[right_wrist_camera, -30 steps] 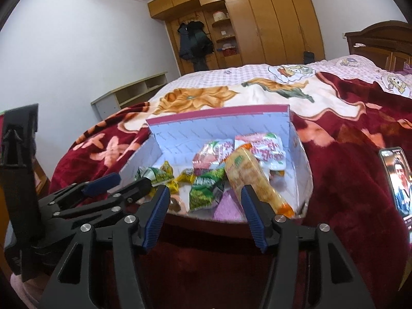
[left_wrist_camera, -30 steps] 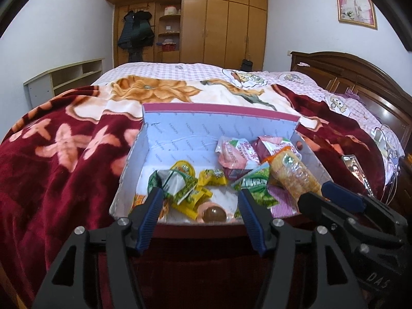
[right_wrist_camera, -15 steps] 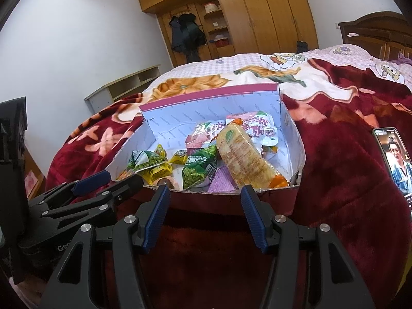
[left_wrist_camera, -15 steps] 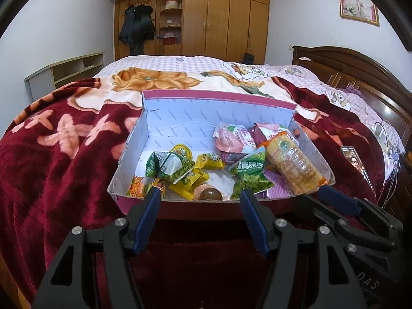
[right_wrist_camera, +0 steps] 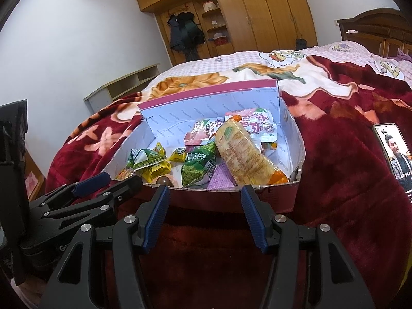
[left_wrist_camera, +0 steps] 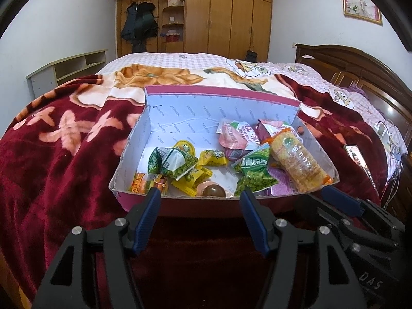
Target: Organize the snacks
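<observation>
**A:** Where are your fingers?

**B:** Your left gripper [left_wrist_camera: 200, 198] and right gripper [right_wrist_camera: 204, 195] both stand apart with nothing between them, tips just short of the near wall of the box [left_wrist_camera: 180, 207].

**A:** And the snacks?

**B:** Inside the box, beyond your fingertips. The long cracker pack [right_wrist_camera: 243, 154] lies ahead of your right gripper; the green pea bag [left_wrist_camera: 255, 172] sits just past your left gripper's right finger. A phone [right_wrist_camera: 394, 152] lies on the blanket [left_wrist_camera: 64, 141], well right.
</observation>
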Action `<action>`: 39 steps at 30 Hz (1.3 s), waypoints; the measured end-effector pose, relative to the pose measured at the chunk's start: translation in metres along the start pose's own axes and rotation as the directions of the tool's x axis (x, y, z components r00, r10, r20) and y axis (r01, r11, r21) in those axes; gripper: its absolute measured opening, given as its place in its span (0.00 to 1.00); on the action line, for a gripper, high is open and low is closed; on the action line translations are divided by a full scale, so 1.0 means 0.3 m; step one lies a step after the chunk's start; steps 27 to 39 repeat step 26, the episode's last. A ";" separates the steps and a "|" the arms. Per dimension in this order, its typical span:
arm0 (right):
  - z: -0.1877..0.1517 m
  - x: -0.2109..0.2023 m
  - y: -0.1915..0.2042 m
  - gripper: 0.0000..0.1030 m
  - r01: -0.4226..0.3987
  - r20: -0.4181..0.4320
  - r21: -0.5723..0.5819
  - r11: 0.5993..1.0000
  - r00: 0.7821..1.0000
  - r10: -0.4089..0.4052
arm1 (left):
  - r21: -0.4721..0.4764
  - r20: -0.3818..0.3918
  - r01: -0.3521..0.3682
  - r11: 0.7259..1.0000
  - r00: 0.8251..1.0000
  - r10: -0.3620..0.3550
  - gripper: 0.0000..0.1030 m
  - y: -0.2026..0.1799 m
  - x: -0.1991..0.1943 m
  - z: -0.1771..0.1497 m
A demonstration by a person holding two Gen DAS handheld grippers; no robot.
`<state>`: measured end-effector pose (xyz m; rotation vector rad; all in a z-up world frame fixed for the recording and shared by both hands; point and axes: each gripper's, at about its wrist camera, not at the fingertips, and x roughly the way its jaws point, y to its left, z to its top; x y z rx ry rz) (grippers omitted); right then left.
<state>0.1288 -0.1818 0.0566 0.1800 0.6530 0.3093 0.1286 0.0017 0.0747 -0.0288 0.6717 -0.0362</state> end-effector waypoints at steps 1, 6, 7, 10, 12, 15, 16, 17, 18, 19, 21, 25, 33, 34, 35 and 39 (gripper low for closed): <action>0.000 0.000 0.000 0.57 -0.001 0.000 0.000 1.000 1.000 0.001 | 0.001 -0.002 -0.006 1.000 1.000 0.006 0.65 0.000 0.001 0.000; -0.002 0.001 -0.001 0.57 -0.001 -0.002 0.002 1.000 1.000 0.001 | -0.001 -0.006 -0.018 1.000 1.000 0.018 0.65 0.000 0.006 -0.001; -0.003 0.001 0.000 0.57 -0.001 -0.002 0.003 1.000 1.000 0.001 | 0.000 -0.005 -0.018 1.000 1.000 0.018 0.65 -0.001 0.006 0.001; -0.004 0.001 -0.001 0.57 -0.002 -0.002 0.005 1.000 1.000 0.002 | -0.002 -0.005 -0.017 1.000 1.000 0.017 0.65 0.001 0.008 0.001; -0.004 0.001 -0.001 0.57 -0.001 -0.002 0.004 1.000 1.000 0.001 | -0.006 -0.006 -0.014 1.000 1.000 0.014 0.65 0.003 0.008 0.001; -0.005 0.000 -0.001 0.57 -0.001 -0.002 0.005 1.000 1.000 0.001 | -0.014 -0.008 -0.010 1.000 1.000 0.010 0.65 0.007 0.008 0.000; -0.005 0.001 -0.002 0.57 -0.002 -0.002 0.005 1.000 1.000 0.002 | -0.015 -0.008 -0.010 1.000 1.000 0.010 0.65 0.008 0.009 -0.001; -0.005 0.001 -0.002 0.57 -0.001 -0.002 0.005 1.000 1.000 0.001 | -0.015 -0.009 -0.011 1.000 1.000 0.011 0.65 0.007 0.009 -0.001; -0.005 0.001 -0.002 0.57 -0.001 -0.002 0.005 1.000 1.000 0.001 | -0.015 -0.011 -0.012 1.000 1.000 0.011 0.65 0.008 0.009 -0.001; -0.005 0.001 -0.003 0.57 -0.001 -0.003 0.005 1.000 1.000 0.001 | -0.017 -0.013 -0.012 1.000 1.000 0.011 0.65 0.010 0.009 -0.001; -0.004 0.001 -0.003 0.57 -0.002 -0.002 0.005 1.000 1.000 0.002 | -0.021 -0.016 -0.008 1.000 1.000 0.008 0.65 0.012 0.009 -0.001; -0.004 0.001 -0.003 0.57 -0.001 -0.002 0.006 1.000 1.000 0.001 | -0.021 -0.021 -0.009 1.000 1.000 0.009 0.65 0.011 0.009 -0.003; -0.004 0.001 -0.004 0.57 -0.001 -0.003 0.006 1.000 1.000 0.001 | -0.022 -0.020 -0.008 1.000 1.000 0.007 0.65 0.013 0.010 -0.001; -0.004 0.001 -0.004 0.57 -0.001 -0.003 0.006 1.000 1.000 0.001 | -0.022 -0.020 -0.008 1.000 1.000 0.007 0.65 0.013 0.010 -0.001; -0.004 0.001 -0.004 0.57 -0.001 -0.003 0.006 1.000 1.000 0.001 | -0.022 -0.020 -0.008 1.000 1.000 0.007 0.65 0.013 0.010 -0.001; -0.004 0.001 -0.004 0.57 -0.001 -0.003 0.006 1.000 1.000 0.001 | -0.022 -0.020 -0.008 1.000 1.000 0.007 0.65 0.013 0.010 -0.001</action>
